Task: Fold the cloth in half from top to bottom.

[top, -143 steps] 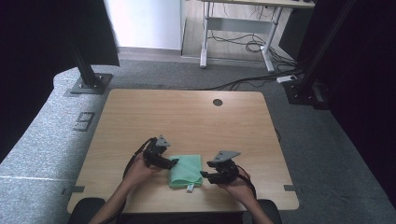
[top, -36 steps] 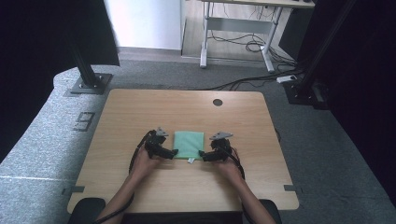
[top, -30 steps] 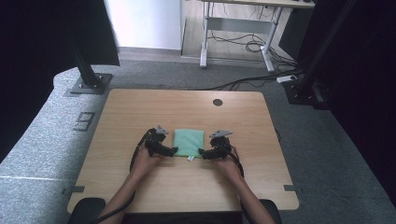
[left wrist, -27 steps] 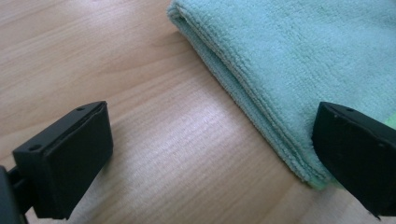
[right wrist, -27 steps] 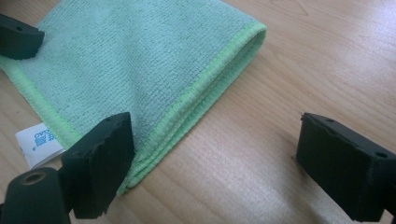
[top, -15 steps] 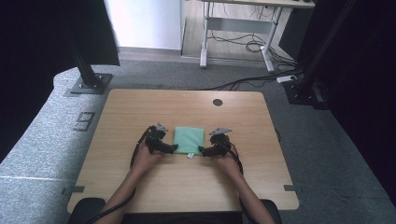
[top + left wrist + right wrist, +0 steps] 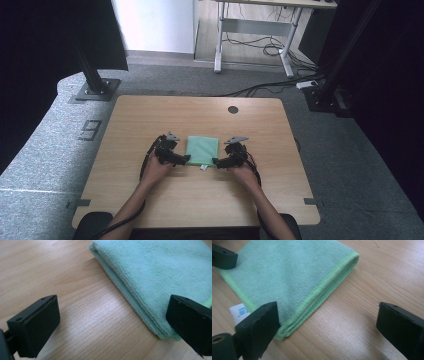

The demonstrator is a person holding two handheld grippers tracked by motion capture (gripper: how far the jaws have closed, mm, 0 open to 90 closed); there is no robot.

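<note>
Moved since 4.8 s ago: green cloth, then rumpled near my edge of the worktop, now folded flat and square farther in. Left gripper and right gripper: at its two near corners, fingers spread wide, gripping nothing. White label: pokes out at the near edge. My reading: fold finished, cloth released.
</note>
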